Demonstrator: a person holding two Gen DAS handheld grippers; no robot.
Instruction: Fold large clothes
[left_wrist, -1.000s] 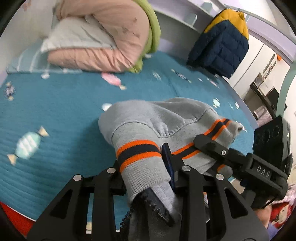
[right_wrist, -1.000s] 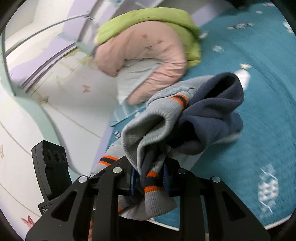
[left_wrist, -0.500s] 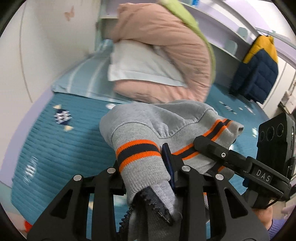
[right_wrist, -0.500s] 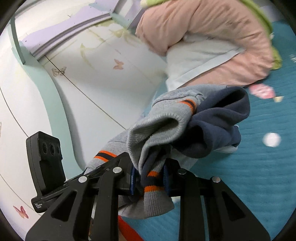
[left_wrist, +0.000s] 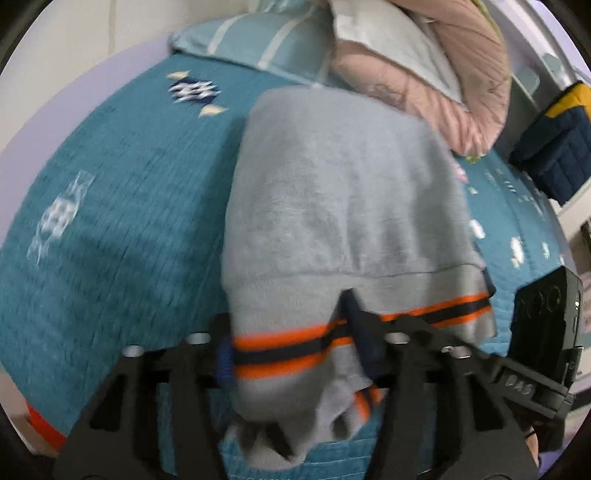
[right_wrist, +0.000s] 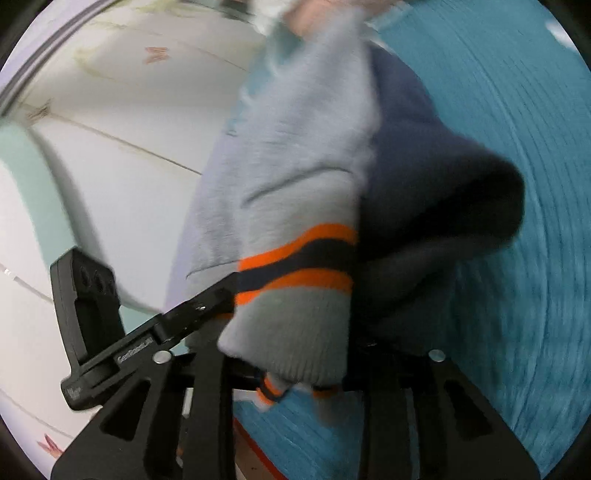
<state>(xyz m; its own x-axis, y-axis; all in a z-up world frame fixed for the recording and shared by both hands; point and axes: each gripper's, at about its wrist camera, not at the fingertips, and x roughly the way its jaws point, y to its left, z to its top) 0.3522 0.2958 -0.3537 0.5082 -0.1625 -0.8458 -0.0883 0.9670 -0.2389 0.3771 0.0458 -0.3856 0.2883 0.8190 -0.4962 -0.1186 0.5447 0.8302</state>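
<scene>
A teal quilted bedspread printed with small candy shapes fills most of the left wrist view, and it also fills the right side of the right wrist view, blurred. At the head of the bed a bulky pink duvet lies folded over a white pillow, with a pale blue striped pillow beside them. A navy and yellow puffer jacket hangs at the far right edge. In the centre, a grey sweatshirt with orange and navy striped ribbing is spread across the bedspread, its hem nearest the camera. The left gripper is clamped on the striped hem of the sweatshirt, cloth bunched between its black fingers. In the right wrist view the same garment hangs in front of a white wall, its navy lining turned outward. The right gripper is clamped on a striped, ribbed edge of it
</scene>
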